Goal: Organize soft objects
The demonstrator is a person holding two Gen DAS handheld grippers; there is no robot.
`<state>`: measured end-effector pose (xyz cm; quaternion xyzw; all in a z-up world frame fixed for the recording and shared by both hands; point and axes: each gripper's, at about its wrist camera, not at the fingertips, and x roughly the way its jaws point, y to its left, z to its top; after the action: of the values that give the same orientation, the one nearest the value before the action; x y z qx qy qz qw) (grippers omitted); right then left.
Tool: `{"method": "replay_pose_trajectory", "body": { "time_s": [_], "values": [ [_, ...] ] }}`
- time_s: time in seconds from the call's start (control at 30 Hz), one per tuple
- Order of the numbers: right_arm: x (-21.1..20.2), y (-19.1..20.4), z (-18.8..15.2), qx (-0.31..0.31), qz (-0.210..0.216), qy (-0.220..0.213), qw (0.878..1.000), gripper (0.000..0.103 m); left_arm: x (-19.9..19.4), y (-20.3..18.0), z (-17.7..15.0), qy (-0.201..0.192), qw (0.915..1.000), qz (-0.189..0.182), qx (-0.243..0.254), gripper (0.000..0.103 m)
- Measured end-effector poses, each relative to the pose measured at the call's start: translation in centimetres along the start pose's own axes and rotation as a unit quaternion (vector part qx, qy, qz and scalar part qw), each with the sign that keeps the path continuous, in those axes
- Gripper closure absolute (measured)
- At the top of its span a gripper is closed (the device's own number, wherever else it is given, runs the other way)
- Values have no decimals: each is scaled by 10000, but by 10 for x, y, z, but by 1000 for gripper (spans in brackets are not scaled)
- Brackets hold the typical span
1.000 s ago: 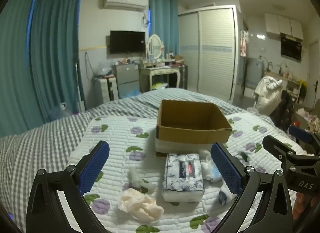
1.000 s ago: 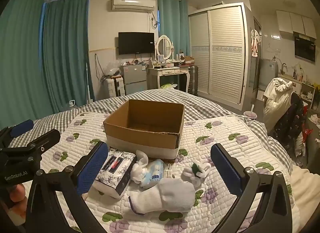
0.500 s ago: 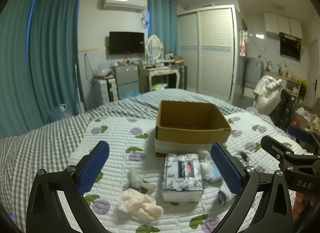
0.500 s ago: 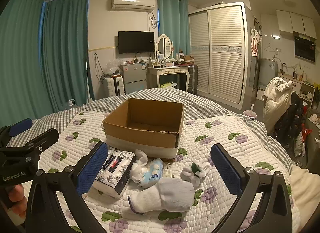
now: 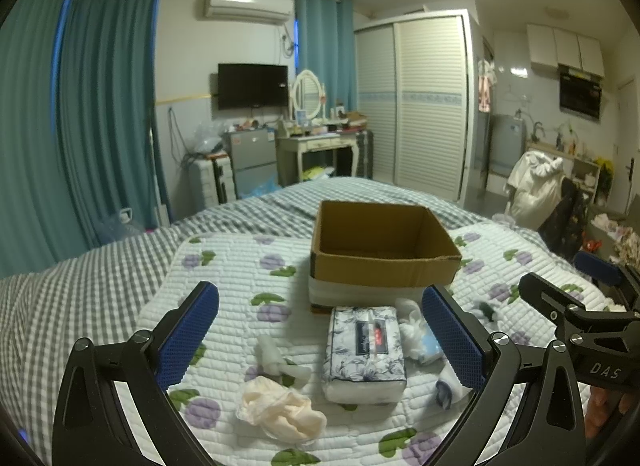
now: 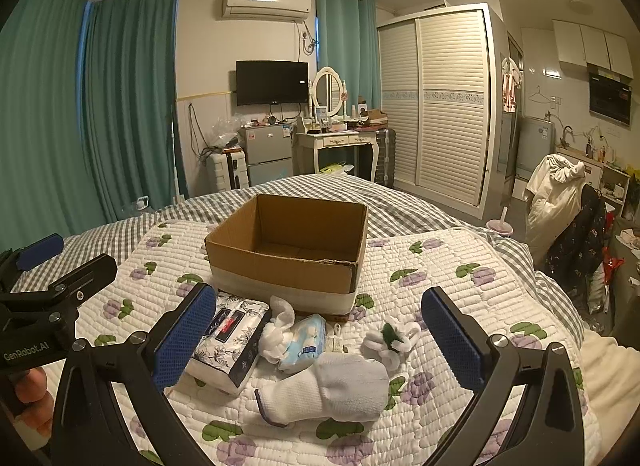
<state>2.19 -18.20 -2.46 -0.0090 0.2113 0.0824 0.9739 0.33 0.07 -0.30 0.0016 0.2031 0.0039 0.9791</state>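
Observation:
An open, empty cardboard box (image 5: 384,250) (image 6: 288,250) stands on a quilted floral pad (image 5: 236,266) (image 6: 460,286) on the bed. In front of it lie a floral tissue pack (image 5: 364,350) (image 6: 228,342), a cream cloth (image 5: 280,410), a white rag (image 5: 276,358), a white rolled cloth (image 6: 276,334), a blue-white packet (image 6: 304,342), a white mitten (image 6: 328,386) and a white bow with a green piece (image 6: 390,342). My left gripper (image 5: 320,338) is open above the tissue pack. My right gripper (image 6: 316,342) is open above the mitten. Both are empty.
The grey checked bed (image 5: 80,298) spreads left and beyond the pad. The right gripper's body (image 5: 584,318) is at right in the left view; the left gripper's body (image 6: 48,298) is at left in the right view. A clothes-laden chair (image 6: 568,217) stands right.
Almost nothing has changed. Both views have shifted very slightly; the objects on the pad lie where they were and both grippers stay open.

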Motion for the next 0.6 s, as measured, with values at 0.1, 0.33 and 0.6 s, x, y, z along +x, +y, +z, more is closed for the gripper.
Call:
{"method": "replay_pose_trajectory", "body": {
  "time_s": [0.1,0.33,0.6],
  "values": [
    [0,0,0,-2,0,1,10000,0,0,0,0,-2,10000,1,0,0],
    [1,0,-2,-8,-12,11,10000,0,0,0,0,2,10000,3,4,0],
    [2,0,-1,-9,-11,13,10000,0,0,0,0,3,10000,2,11,0]
  ]
}}
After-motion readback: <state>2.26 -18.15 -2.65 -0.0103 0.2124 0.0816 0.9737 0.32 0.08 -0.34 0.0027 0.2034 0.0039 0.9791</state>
